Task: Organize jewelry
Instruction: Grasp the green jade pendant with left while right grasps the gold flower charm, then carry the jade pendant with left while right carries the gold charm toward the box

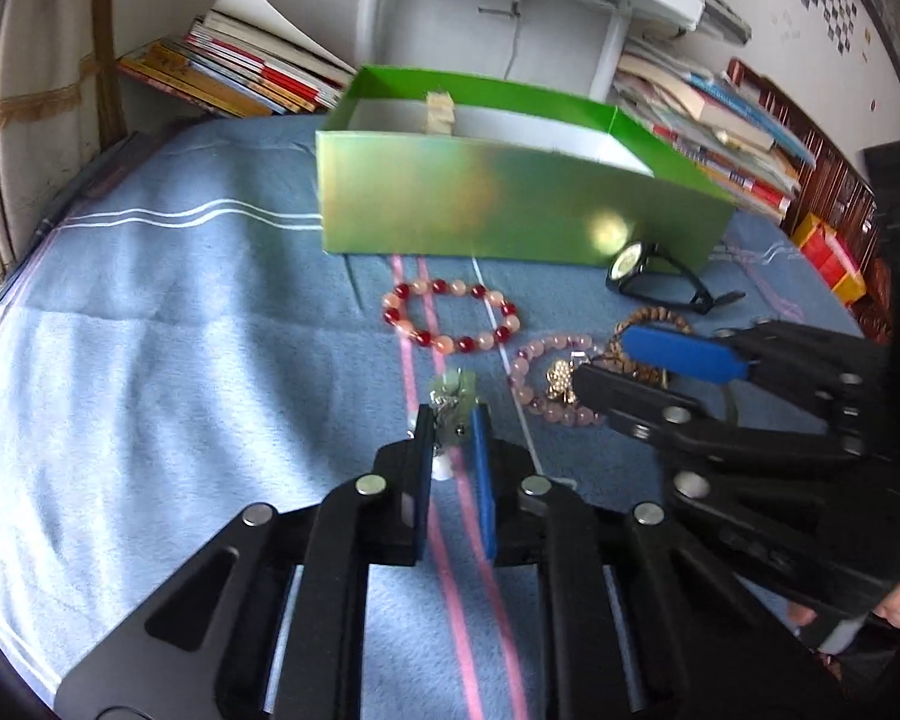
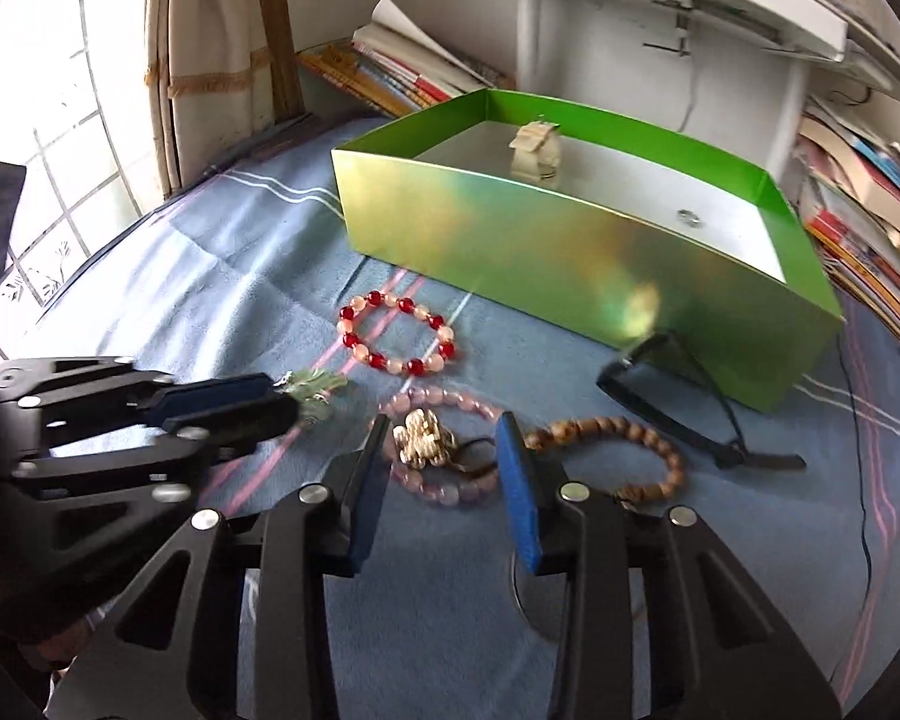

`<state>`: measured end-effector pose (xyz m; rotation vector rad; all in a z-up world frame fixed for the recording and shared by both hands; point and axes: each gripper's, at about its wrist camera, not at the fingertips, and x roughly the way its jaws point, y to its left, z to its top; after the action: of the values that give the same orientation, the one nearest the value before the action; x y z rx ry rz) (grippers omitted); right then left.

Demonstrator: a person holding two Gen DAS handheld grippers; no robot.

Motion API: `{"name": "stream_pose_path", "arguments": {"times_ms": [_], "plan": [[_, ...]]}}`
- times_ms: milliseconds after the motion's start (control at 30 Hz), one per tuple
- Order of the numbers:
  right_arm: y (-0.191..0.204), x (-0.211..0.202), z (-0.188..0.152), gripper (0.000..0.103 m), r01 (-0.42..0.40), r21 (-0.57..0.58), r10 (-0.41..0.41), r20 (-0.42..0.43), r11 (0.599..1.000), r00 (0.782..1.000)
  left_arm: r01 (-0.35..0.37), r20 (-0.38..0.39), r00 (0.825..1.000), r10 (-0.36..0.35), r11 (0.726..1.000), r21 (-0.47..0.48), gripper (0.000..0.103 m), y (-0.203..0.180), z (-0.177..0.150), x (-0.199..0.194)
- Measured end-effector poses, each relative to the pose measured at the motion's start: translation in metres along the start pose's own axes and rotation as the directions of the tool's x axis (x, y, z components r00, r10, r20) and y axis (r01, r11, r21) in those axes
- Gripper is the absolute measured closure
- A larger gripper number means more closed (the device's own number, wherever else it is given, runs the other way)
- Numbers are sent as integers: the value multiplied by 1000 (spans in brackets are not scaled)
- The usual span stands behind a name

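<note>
Daylit window (image 2: 48, 192) with curtain (image 2: 210, 48), white wall (image 1: 450, 30), stacked books (image 1: 258, 72) behind.

Low in the frame, the left gripper (image 1: 453, 414) has its jaws nearly together around a small green and silver trinket (image 1: 452, 399) on the blue striped cloth (image 1: 168, 324). At the right edge the right gripper (image 1: 615, 360) reaches in over a pink bead bracelet (image 1: 531, 387), a gold pearl ornament (image 1: 560, 382) and a brown bead bracelet (image 1: 648, 324), its jaws apart. Above centre lie a red and peach bead bracelet (image 1: 450, 315) and a black wristwatch (image 1: 648, 273) just before the open green box (image 1: 510, 204), which holds a cream watch band (image 1: 441, 111); stacked books (image 1: 252, 72) fill the upper left.
</note>
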<state>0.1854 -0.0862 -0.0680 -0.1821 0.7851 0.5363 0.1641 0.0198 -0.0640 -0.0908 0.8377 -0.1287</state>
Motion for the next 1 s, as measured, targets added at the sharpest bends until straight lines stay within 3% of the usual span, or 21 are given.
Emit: {"name": "stream_pose_path", "arguments": {"times_ms": [200, 300, 367, 400, 433, 467, 533, 733, 1000], "plan": [[2, 17, 8, 84, -46, 8, 46, -35, 999, 998, -12, 17, 1000, 12, 1000, -4, 93, 9, -1, -16], [3, 16, 11, 85, -50, 19, 50, -29, 999, 998, -22, 7, 1000, 22, 1000, 1, 92, 11, 0, -13], [5, 8, 11, 85, -46, 20, 46, -2, 999, 999, -35, 3, 999, 35, 999, 16, 86, 11, 0, -11], [5, 3, 11, 85, -48, 26, 48, 17, 999, 999, -47, 7, 999, 47, 998, 31, 72, 9, 0, -10], [4, -3, 11, 85, -51, 36, 49, 39, 998, 998, -52, 13, 999, 51, 998, 41, 65, 7, 1, -10], [2, -12, 10, 85, -52, 48, 49, 62, 997, 997, -54, 19, 998, 53, 997, 46, 65, 7, 1, -10], [-2, -27, 8, 85, -53, 70, 46, 101, 996, 994, -44, 12, 999, 44, 998, 52, 102, 6, 1, -8], [-14, -78, -11, 85, -48, 125, 26, 177, 991, 984, -28, -5, 1000, 28, 998, 64, 103, 5, -2, -3], [-16, -127, -38, 85, -28, 180, -20, 256, 983, 966, -1, 64, 998, -2, 999, 52, 103, 11, -2, -37]]}}
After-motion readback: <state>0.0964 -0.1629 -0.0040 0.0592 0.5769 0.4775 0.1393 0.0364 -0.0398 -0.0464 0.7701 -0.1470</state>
